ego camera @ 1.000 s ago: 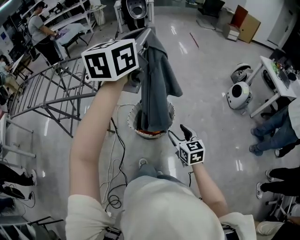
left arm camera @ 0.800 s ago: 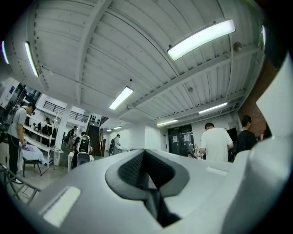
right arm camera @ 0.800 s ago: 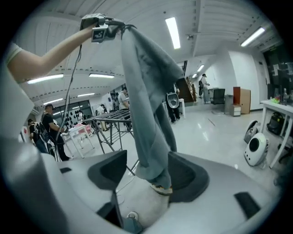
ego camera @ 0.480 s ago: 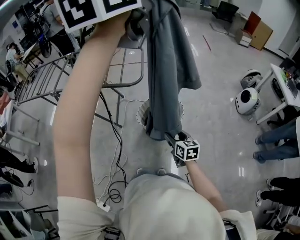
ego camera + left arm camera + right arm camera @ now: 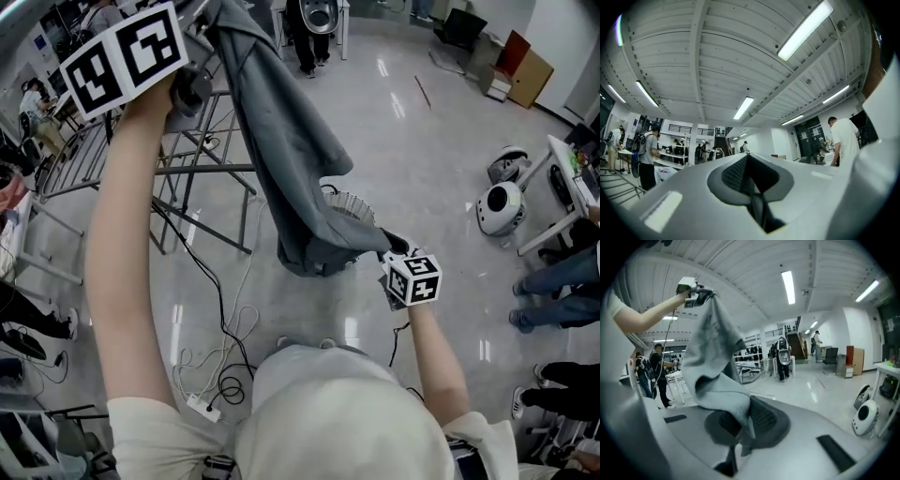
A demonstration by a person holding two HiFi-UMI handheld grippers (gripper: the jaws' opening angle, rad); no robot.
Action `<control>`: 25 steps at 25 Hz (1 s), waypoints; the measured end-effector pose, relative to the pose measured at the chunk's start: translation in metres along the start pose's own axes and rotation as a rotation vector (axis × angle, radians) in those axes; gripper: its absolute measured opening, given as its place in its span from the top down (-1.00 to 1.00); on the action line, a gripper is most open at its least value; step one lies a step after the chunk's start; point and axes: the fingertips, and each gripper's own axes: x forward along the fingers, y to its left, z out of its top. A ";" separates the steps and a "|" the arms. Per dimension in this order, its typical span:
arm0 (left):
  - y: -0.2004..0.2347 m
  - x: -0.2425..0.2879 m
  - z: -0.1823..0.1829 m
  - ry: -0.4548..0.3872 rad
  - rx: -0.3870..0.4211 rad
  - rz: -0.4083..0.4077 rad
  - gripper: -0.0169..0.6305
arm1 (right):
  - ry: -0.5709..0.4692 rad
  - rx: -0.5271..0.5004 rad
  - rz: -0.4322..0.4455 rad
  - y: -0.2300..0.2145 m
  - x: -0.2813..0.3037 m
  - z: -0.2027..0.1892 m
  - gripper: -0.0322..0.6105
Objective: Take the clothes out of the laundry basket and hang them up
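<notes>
Grey garment point(image 5: 291, 159): out of basket, hanging in air between both grippers | drying rack point(image 5: 66, 173): to the left, nothing hung yet | laundry basket point(image 5: 354, 203): on floor behind cloth | left gripper point(image 5: 199, 17): raised, jaws pinching top edge | right gripper point(image 5: 386, 251): jaws clamped on lower hem | risk: shallow hem pinch could slip and drop the cloth end to the floor.

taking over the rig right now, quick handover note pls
Left claw: shut on the top of the grey garment, raised high.
Right claw: shut on its lower edge.
The garment is lifted out of the laundry basket and stretched between both claws. The drying rack stands to the left.
Done: garment out.
Left: drape it on the rack. What remains in the basket is hidden.
</notes>
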 end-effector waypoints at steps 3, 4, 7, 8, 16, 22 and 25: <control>0.033 -0.018 -0.023 0.040 -0.006 0.058 0.90 | -0.049 -0.029 -0.050 -0.037 -0.012 0.048 0.87; 0.043 -0.025 -0.029 0.052 -0.004 0.078 0.90 | -0.065 -0.040 -0.065 -0.045 -0.015 0.064 0.87; 0.074 -0.054 -0.047 0.088 0.006 0.144 0.90 | -0.111 -0.078 -0.090 -0.055 -0.018 0.108 0.87; 0.083 -0.063 -0.053 0.099 0.006 0.166 0.90 | -0.127 -0.093 -0.093 -0.056 -0.018 0.121 0.87; 0.132 -0.118 -0.111 0.187 0.042 0.310 0.90 | -0.231 -0.183 -0.091 -0.057 -0.008 0.206 0.87; 0.146 -0.142 -0.160 0.229 0.022 0.363 0.90 | -0.247 -0.242 -0.078 -0.044 0.003 0.237 0.87; 0.149 -0.153 -0.186 0.240 0.020 0.379 0.90 | -0.252 -0.251 -0.070 -0.040 0.009 0.246 0.87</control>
